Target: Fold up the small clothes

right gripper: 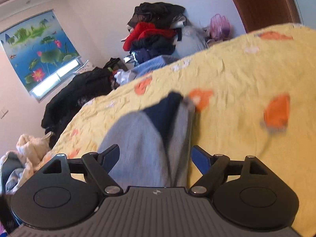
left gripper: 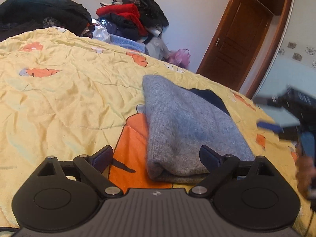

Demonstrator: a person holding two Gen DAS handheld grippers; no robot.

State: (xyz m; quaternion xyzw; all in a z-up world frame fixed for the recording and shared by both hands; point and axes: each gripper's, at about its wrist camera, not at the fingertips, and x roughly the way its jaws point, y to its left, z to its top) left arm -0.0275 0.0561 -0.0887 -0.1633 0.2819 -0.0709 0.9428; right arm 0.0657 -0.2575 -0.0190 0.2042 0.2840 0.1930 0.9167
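From my left wrist camera, a bed under a crumpled yellow quilt printed with orange shapes fills the frame. The grey knit garment, folded, lies on the quilt with a dark navy piece showing at its far edge. My left gripper sits low over the quilt with its fingers spread wide and holding nothing; the garment's near end lies between them, toward the right finger. At the right edge my right gripper appears blurred, above the quilt beside the garment. Beyond the bed, a heap of clothes in red, black and blue is stacked against the white wall, a black coat is piled at the far left under a window, and a brown wooden door stands at the right beside a pale wardrobe panel.

From my right wrist camera, the view is tilted and blurred. The right gripper has its fingers wide apart, and the grey knit garment runs between them, its navy piece at the far end; it lies on the yellow quilt. Behind, the heap of clothes rises against the wall, a lotus-pond blind covers the window, and the black coat lies at the bed's far side.
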